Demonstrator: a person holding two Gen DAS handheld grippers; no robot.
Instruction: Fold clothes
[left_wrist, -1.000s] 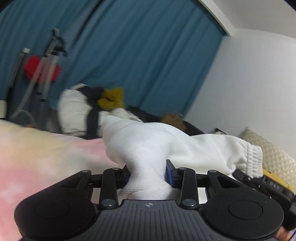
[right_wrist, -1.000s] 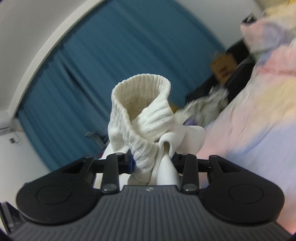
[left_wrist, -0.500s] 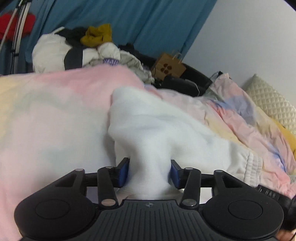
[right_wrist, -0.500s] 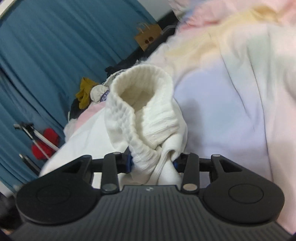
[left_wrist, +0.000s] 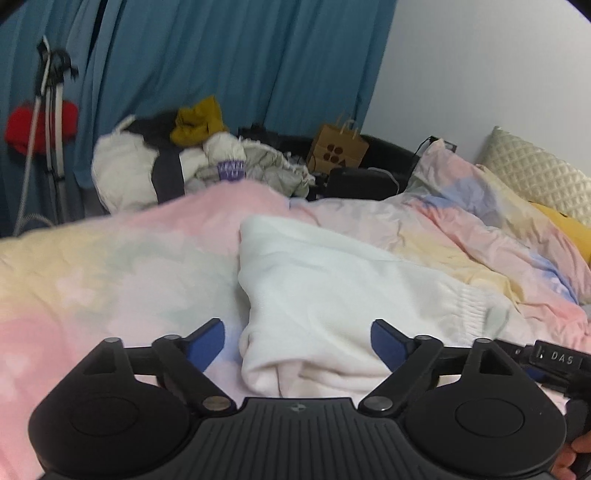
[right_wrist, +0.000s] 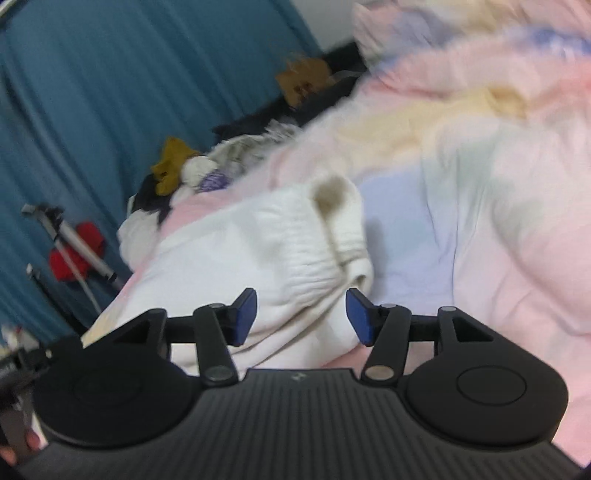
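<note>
A white sweatshirt (left_wrist: 325, 295) lies folded on the pastel bed cover (left_wrist: 110, 273), with a ribbed cuff (left_wrist: 471, 308) at its right. My left gripper (left_wrist: 297, 341) is open just above its near edge, blue pads (left_wrist: 207, 341) apart on either side of the cloth. In the right wrist view the same garment (right_wrist: 221, 258) lies on the cover with its ribbed cuff (right_wrist: 325, 229) bunched up. My right gripper (right_wrist: 301, 314) is open, jaws standing wide on either side of the cuff's near fold.
A pile of clothes (left_wrist: 192, 155) sits beyond the bed's far edge against the blue curtain (left_wrist: 221, 55). A paper bag (left_wrist: 338, 149) and dark items stand at the back. A quilted pillow (left_wrist: 535, 177) lies at the right. A tripod (left_wrist: 51, 110) stands left.
Both grippers lowered the white sweatshirt onto the bed cover, then opened and let it go. The garment now lies flat instead of hanging pinched between the pads.
</note>
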